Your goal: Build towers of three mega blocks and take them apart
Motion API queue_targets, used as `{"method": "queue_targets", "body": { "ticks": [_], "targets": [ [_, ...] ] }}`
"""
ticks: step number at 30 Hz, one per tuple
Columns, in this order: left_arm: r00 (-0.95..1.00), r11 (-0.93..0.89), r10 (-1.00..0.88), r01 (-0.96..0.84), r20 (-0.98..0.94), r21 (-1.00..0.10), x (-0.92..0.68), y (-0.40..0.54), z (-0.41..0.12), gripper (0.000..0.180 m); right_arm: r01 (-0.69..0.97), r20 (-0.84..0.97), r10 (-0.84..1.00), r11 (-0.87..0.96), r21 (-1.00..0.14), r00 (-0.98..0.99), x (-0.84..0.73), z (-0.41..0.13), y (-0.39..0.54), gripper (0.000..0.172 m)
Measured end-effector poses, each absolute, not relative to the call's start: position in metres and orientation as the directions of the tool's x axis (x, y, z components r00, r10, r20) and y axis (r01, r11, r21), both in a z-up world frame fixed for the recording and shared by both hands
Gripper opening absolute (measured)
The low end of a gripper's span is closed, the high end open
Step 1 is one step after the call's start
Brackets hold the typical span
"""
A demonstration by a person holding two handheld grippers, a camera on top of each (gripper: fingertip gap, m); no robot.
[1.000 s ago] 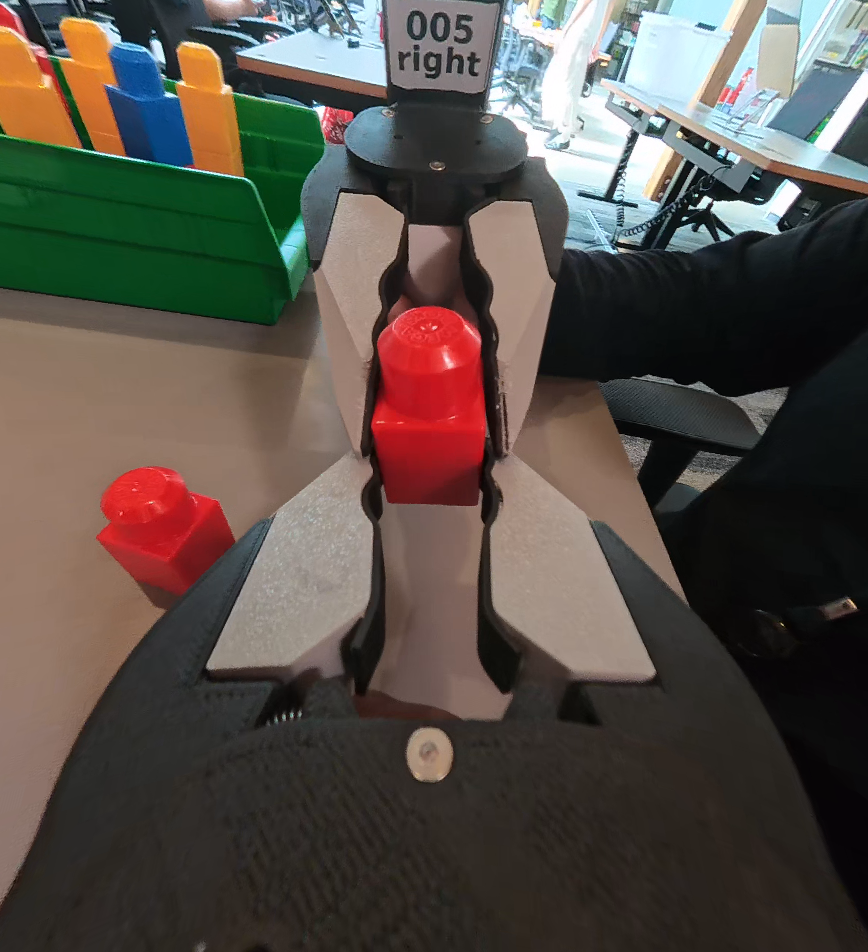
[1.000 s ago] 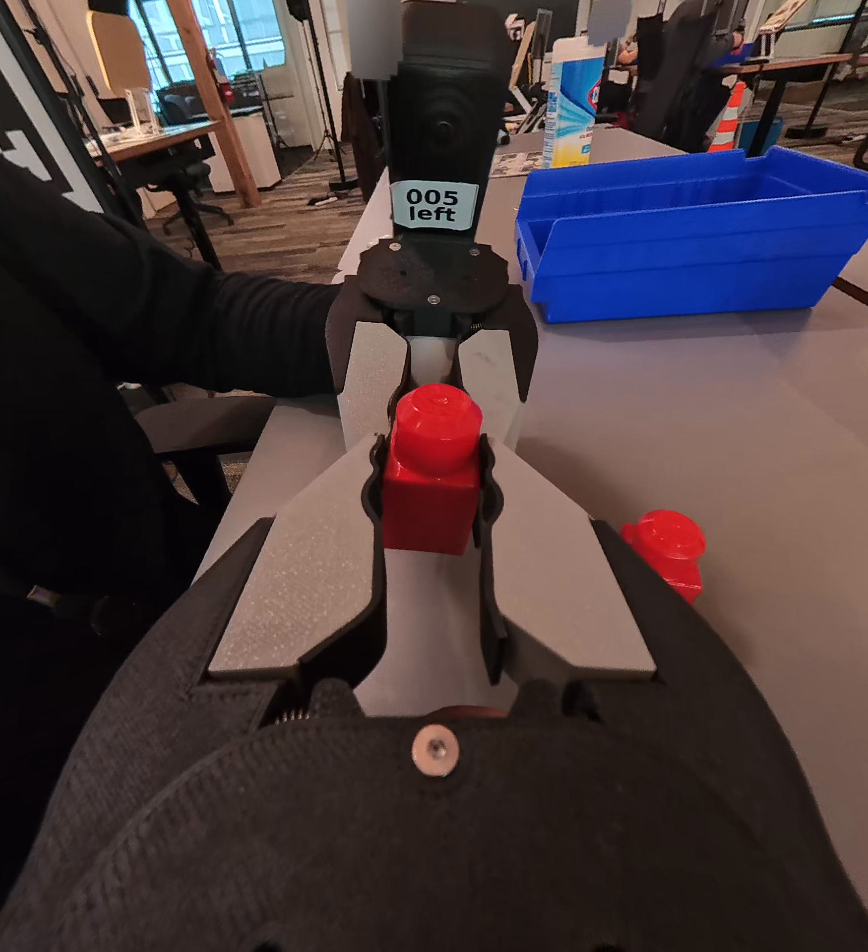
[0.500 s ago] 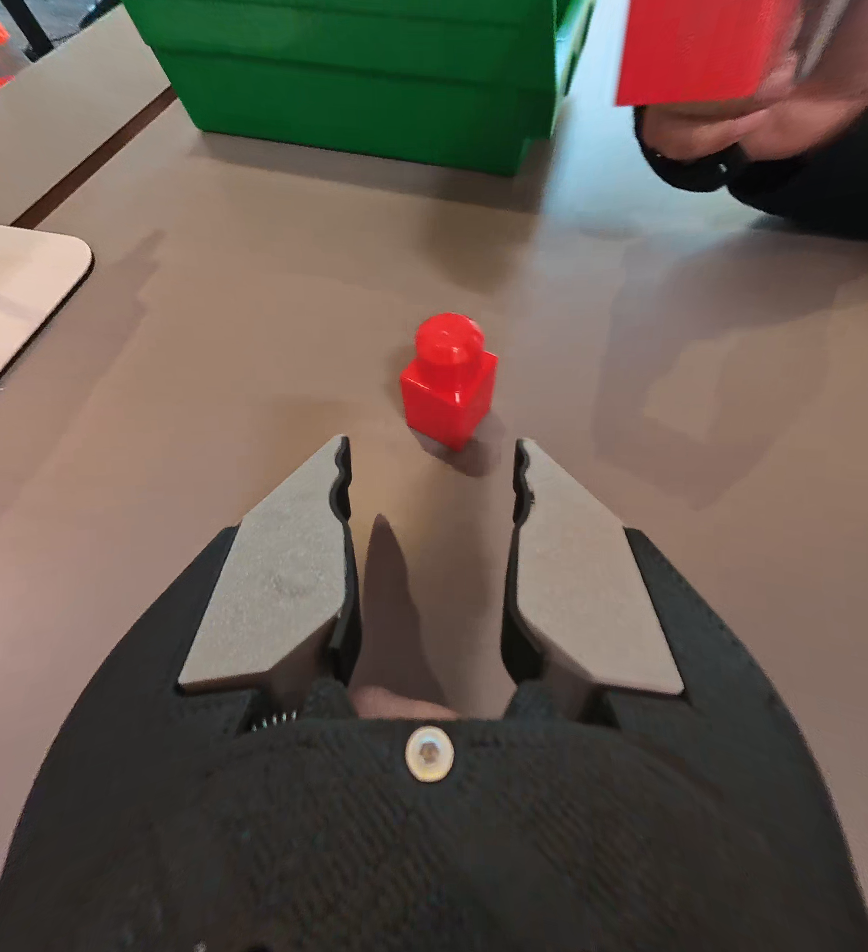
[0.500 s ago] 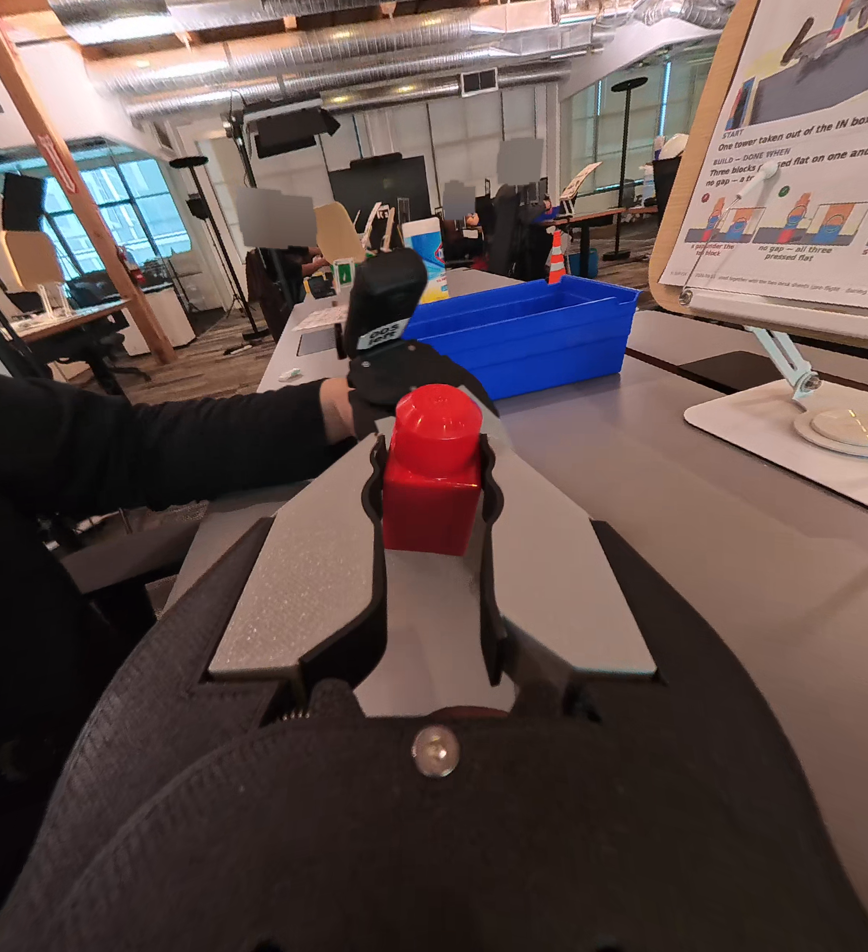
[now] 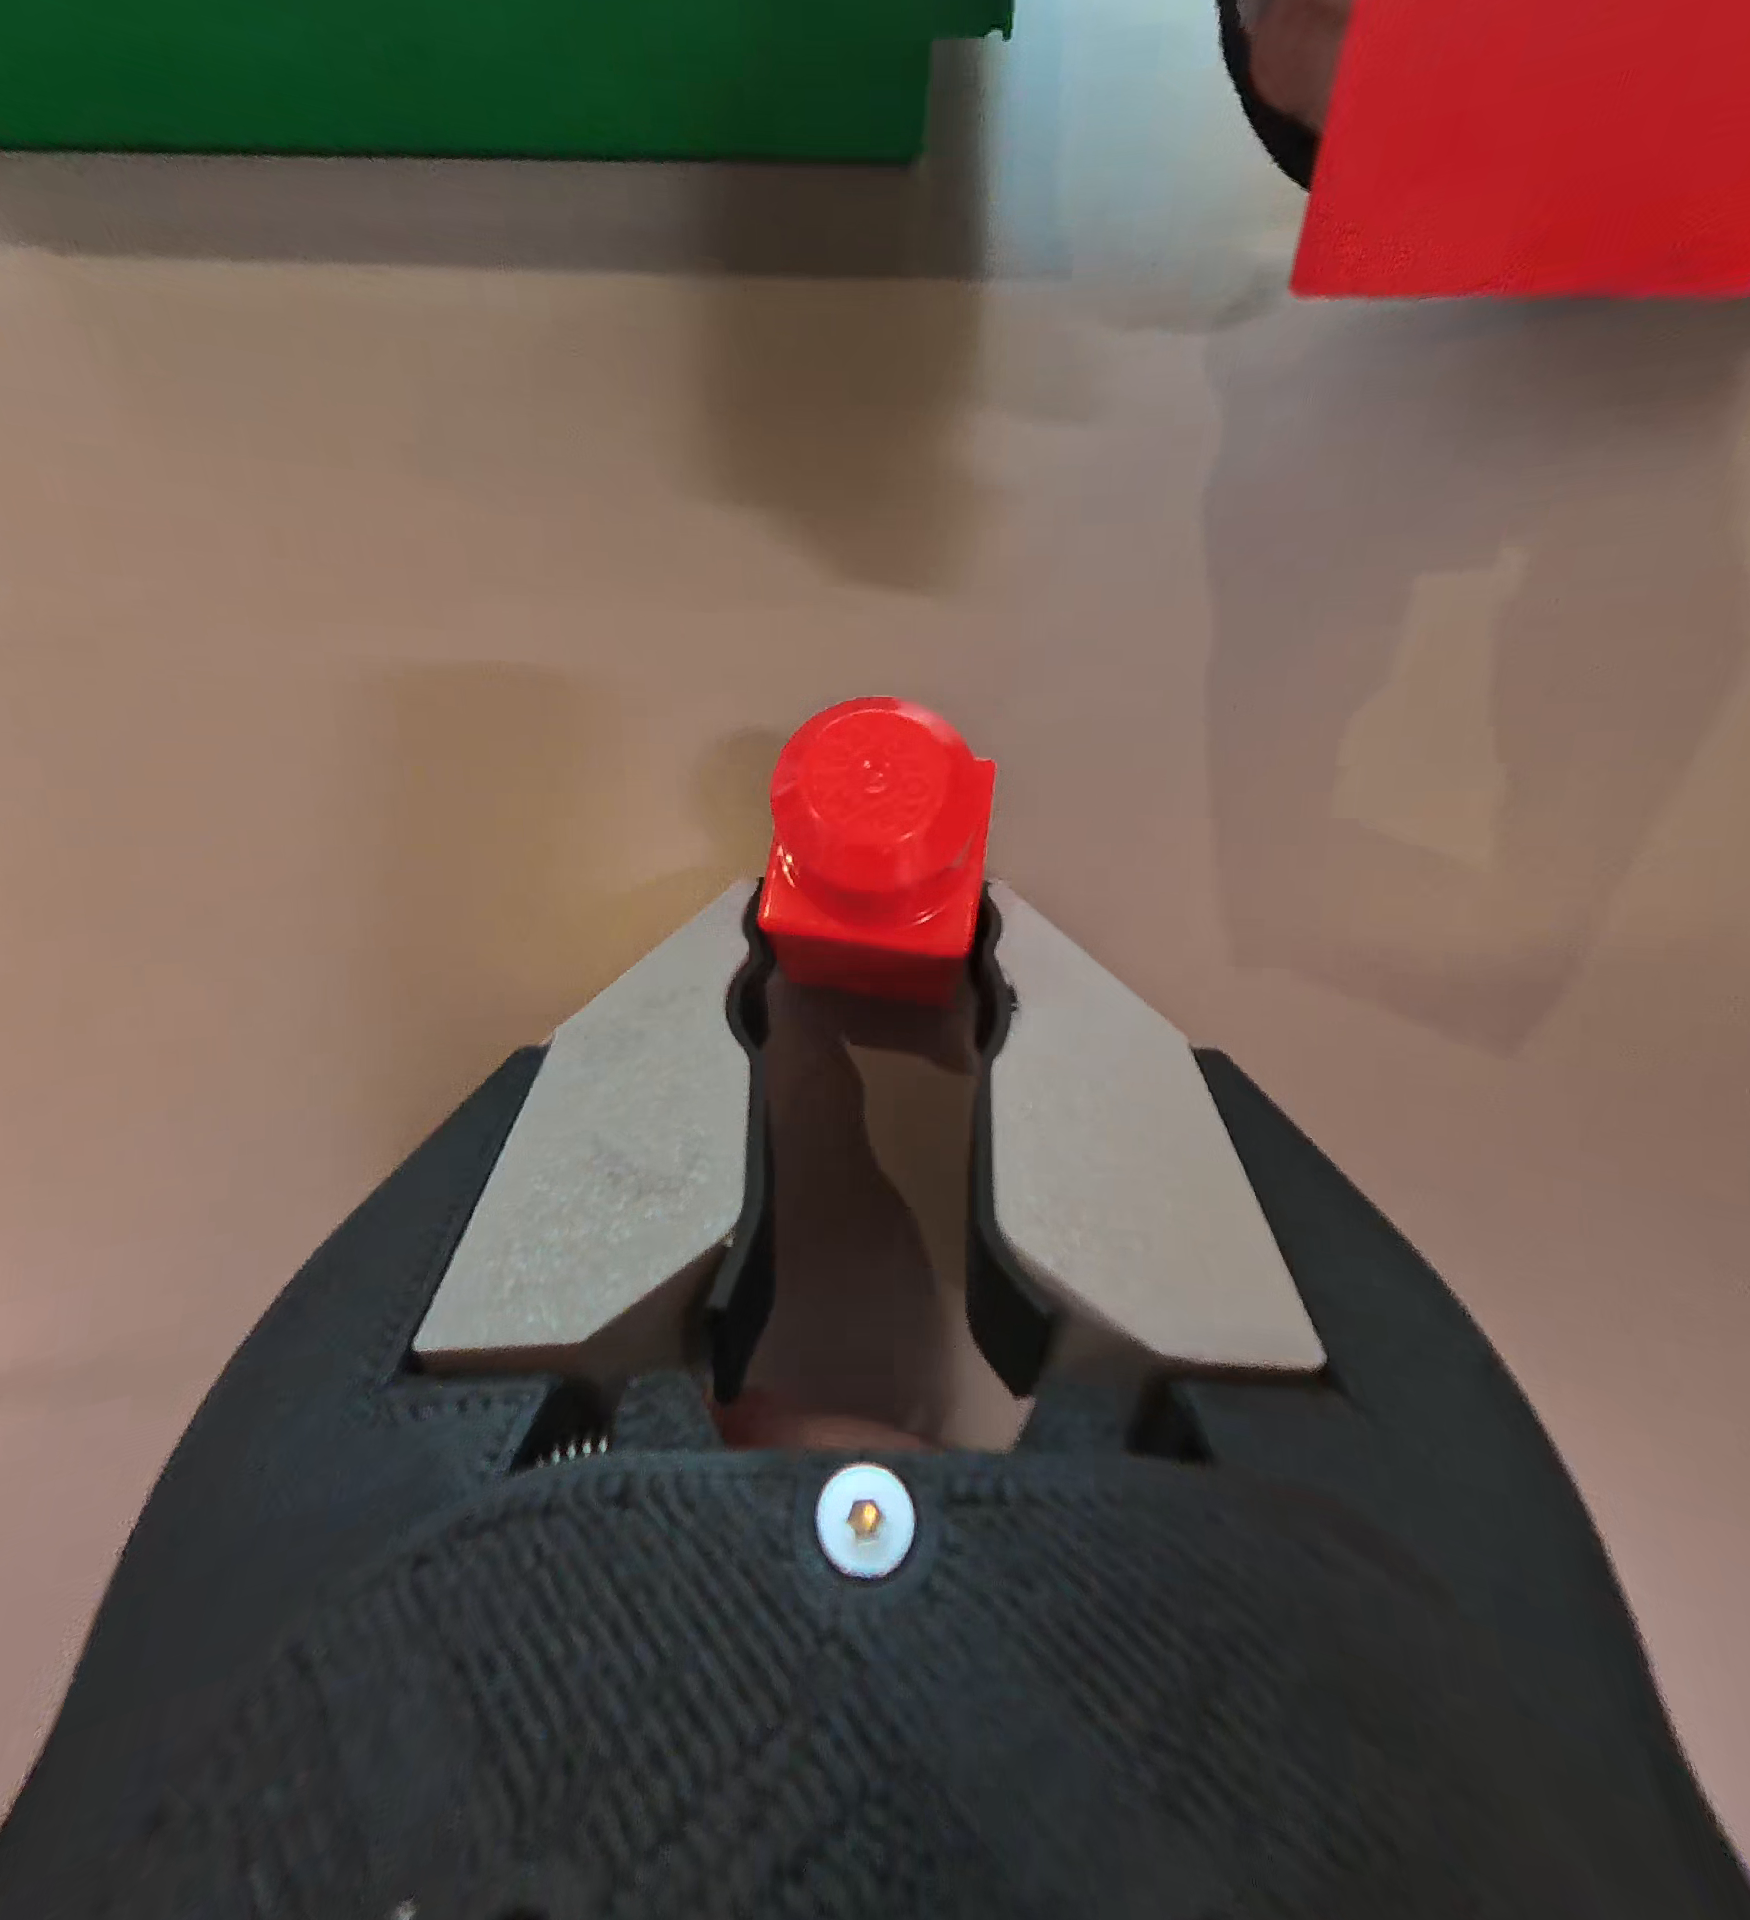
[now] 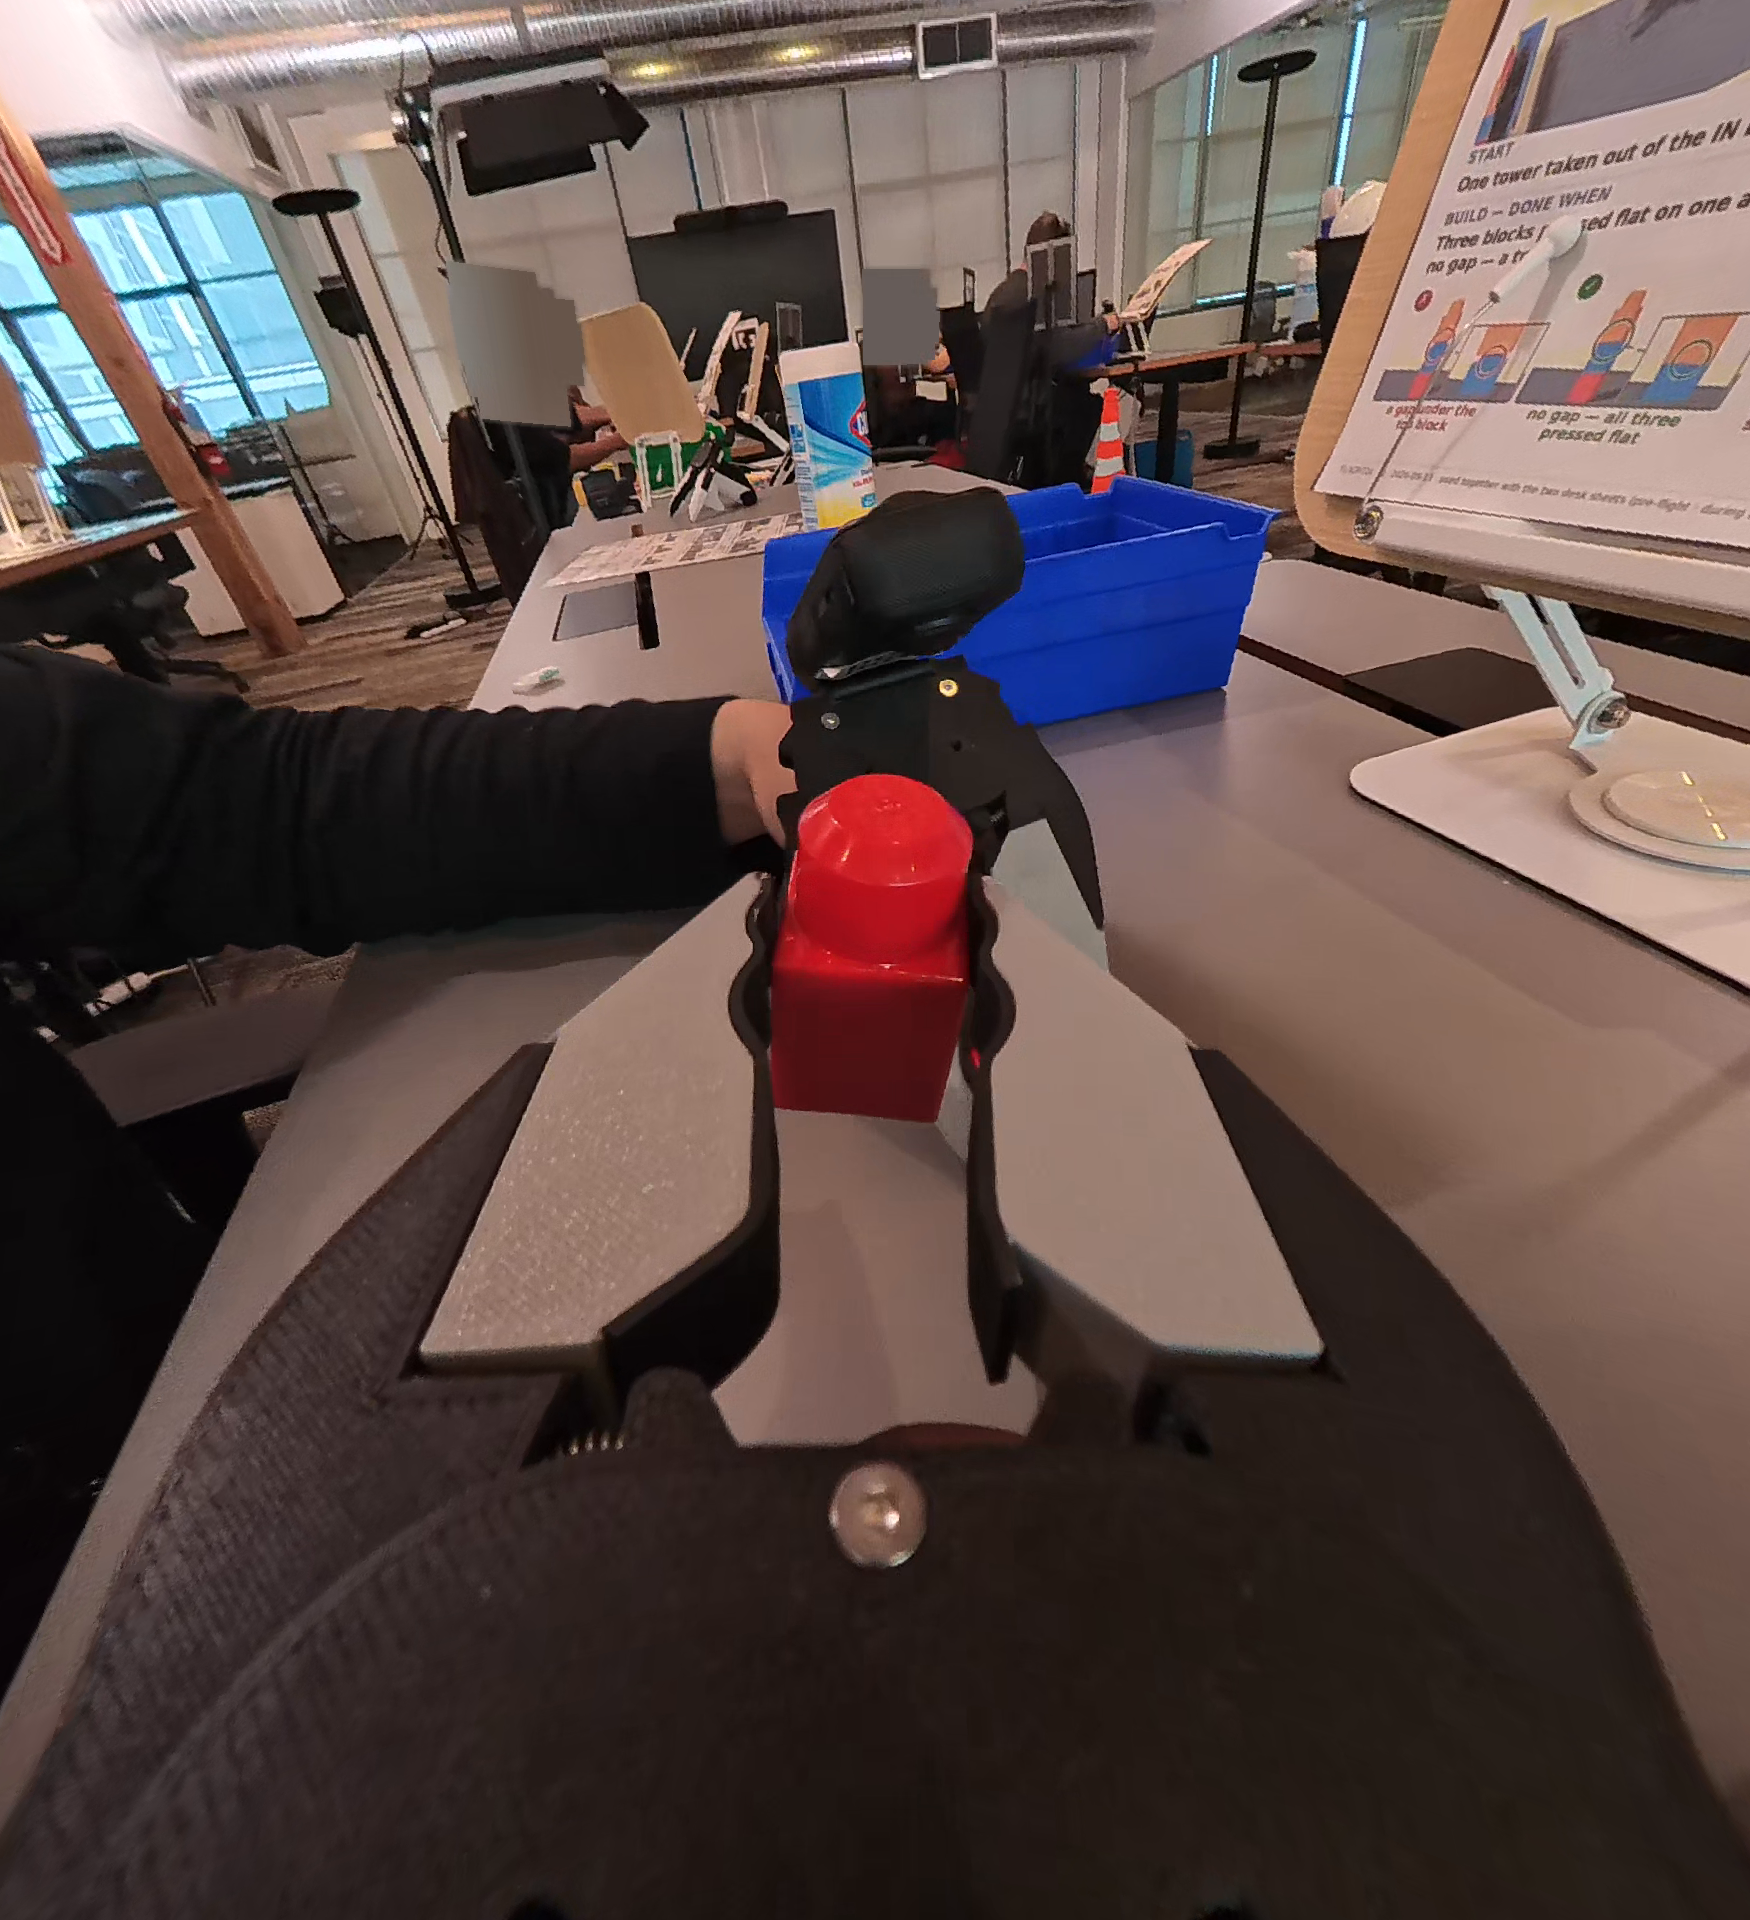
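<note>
Left wrist view — fingers (image 5: 715, 997) clamp upright red block (image 5: 876, 883), stud up.

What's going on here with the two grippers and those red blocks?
A person is working two handheld grippers over a table. The right gripper holds a red block off the table, fingers pressed on its sides. The left gripper has closed its fingers around a second red block standing on the table, near a green bin. The two blocks aren't joined yet.

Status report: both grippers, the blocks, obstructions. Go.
Left gripper closed on red block on table. Right gripper holding second red block aloft. Nothing obstructing.
</note>
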State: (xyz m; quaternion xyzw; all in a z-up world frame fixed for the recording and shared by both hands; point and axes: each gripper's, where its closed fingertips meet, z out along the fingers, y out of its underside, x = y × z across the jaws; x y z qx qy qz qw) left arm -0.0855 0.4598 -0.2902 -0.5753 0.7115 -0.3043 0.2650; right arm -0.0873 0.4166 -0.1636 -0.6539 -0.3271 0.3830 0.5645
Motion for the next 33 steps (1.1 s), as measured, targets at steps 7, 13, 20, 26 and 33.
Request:
{"method": "queue_targets", "body": {
  "ticks": [7, 13, 20, 26, 33],
  "targets": [
    [-0.276, 0.116, -0.959, -0.598, 0.068, -0.793, -0.074, 0.425, -0.267, 0.035, 0.025, -0.107, 0.831, -0.144, -0.989, 0.545, -0.081, -0.167, 0.424, 0.033],
    [-0.327, 0.15, -0.942, -0.62, 0.079, -0.771, -0.075, 0.401, -0.254, 0.035, 0.05, -0.101, 0.847, -0.149, -0.988, 0.522, -0.089, -0.17, 0.419, 0.033],
    [-0.363, 0.185, -0.927, -0.664, 0.096, -0.724, -0.081, 0.386, -0.258, 0.035, 0.162, -0.105, 0.881, -0.2, -0.966, 0.461, -0.102, -0.189, 0.408, 0.033],
    [-0.438, 0.203, -0.886, -0.657, 0.149, -0.726, -0.086, 0.366, -0.255, 0.034, 0.165, -0.179, 0.921, -0.247, -0.955, 0.346, -0.106, -0.188, 0.39, 0.034],
    [-0.304, 0.125, -0.942, -0.708, 0.14, -0.695, -0.08, 0.391, -0.266, 0.034, 0.268, -0.045, 0.856, -0.211, -0.94, 0.515, -0.096, -0.202, 0.411, 0.033]
  ]
}}
